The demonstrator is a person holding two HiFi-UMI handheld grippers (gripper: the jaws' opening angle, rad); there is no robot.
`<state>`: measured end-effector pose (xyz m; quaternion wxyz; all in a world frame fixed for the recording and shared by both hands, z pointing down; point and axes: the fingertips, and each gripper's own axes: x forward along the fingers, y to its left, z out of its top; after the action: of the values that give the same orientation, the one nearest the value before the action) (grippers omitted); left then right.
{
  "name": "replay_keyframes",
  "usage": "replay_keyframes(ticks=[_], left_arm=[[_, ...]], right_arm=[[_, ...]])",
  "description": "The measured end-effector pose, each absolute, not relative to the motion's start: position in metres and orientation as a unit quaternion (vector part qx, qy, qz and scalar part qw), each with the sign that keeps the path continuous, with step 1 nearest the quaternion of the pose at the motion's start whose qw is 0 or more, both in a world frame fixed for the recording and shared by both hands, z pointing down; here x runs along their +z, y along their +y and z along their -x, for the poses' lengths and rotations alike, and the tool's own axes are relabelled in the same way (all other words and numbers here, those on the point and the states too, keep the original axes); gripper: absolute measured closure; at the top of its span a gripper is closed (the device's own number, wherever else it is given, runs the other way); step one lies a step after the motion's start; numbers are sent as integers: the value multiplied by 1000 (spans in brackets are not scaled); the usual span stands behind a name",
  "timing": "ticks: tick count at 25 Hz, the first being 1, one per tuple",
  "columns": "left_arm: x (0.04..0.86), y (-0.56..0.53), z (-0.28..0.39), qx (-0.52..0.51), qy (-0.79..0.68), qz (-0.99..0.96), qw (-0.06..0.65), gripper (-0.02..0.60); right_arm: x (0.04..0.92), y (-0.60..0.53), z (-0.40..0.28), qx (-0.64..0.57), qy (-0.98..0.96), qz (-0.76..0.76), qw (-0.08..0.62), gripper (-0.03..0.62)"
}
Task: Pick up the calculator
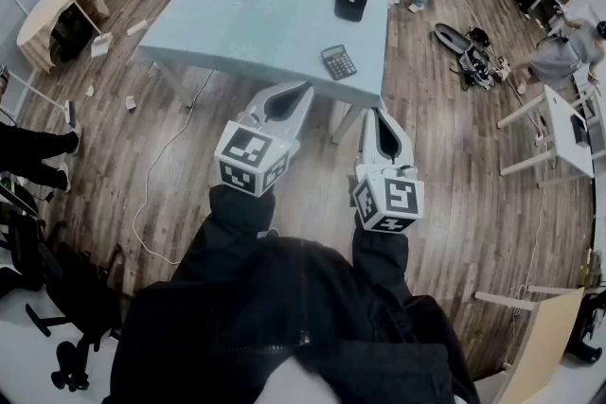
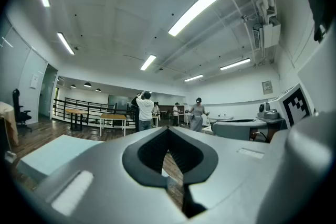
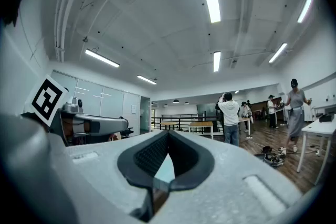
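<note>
while left gripper (image 1: pixel 306 91) and right gripper (image 1: pixel 379 114) point level, fingers (image 3: pixel 149 157) together

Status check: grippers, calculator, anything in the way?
Left gripper and right gripper shut, empty, short of the table. Calculator flat near its front edge, untouched. Nothing blocking; black case sits farther back.
</note>
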<state>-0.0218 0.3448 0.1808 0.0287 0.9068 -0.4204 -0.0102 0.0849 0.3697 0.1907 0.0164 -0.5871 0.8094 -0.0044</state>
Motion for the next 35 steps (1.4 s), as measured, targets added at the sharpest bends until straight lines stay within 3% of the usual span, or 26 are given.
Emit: replay_keyframes(ticks=[35], left_arm=[[218,351,55,1,-407,-911,72,580]], right_arm=[[228,380,-53,-39,793,608,-15,594]])
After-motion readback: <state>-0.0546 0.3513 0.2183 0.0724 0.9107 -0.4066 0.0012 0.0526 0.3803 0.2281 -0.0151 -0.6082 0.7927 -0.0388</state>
